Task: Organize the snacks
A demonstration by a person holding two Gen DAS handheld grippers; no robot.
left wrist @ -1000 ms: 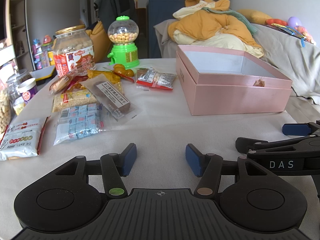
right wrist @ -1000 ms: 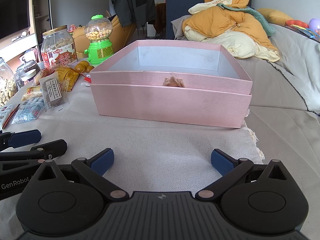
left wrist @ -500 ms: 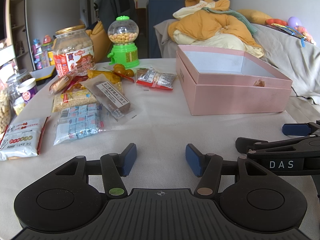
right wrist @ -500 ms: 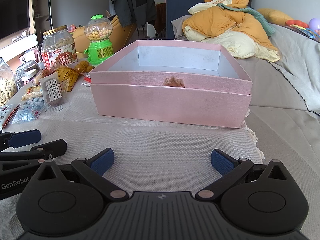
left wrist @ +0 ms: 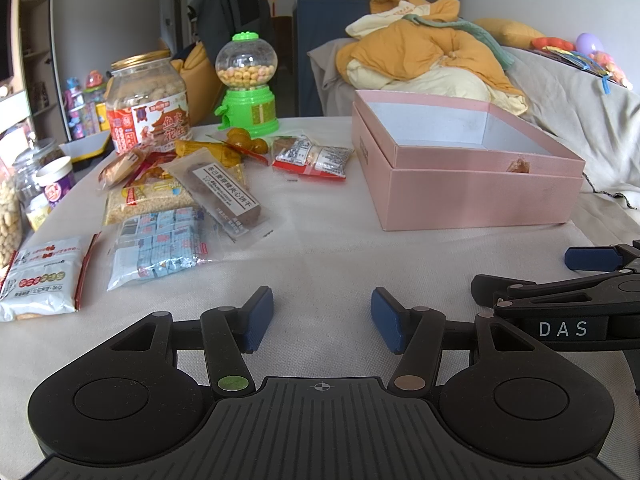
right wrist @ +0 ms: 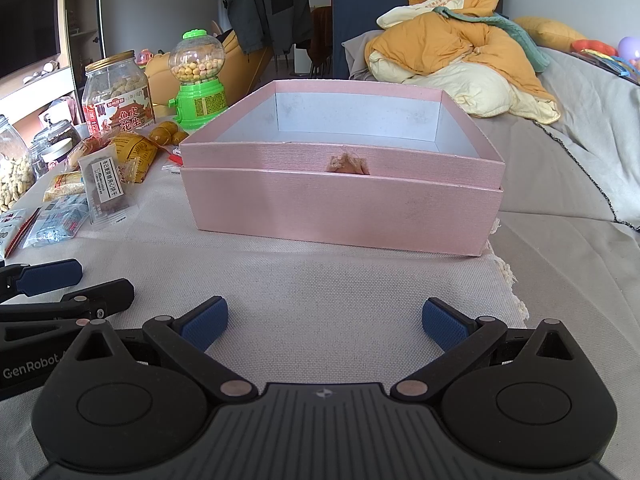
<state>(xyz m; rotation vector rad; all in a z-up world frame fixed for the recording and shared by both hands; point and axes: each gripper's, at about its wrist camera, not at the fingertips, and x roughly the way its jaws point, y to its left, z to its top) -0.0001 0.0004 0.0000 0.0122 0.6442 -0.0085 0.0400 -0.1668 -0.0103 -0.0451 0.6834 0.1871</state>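
Black hand-held gripper (left wrist: 322, 317), blue pads (left wrist: 259, 317), "DAS" lettering

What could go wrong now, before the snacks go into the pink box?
The snack packets overlap: lifting the brown biscuit packet may drag the blue candy bag under it. The pink box sits near the cloth's fringed edge, so a push might shift it off. The open left gripper and right gripper might collide.

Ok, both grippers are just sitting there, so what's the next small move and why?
Probably reach the left gripper forward-left to the blue candy bag. Its jaws are open and empty, that bag is the nearest snack, and the pink box looks empty.
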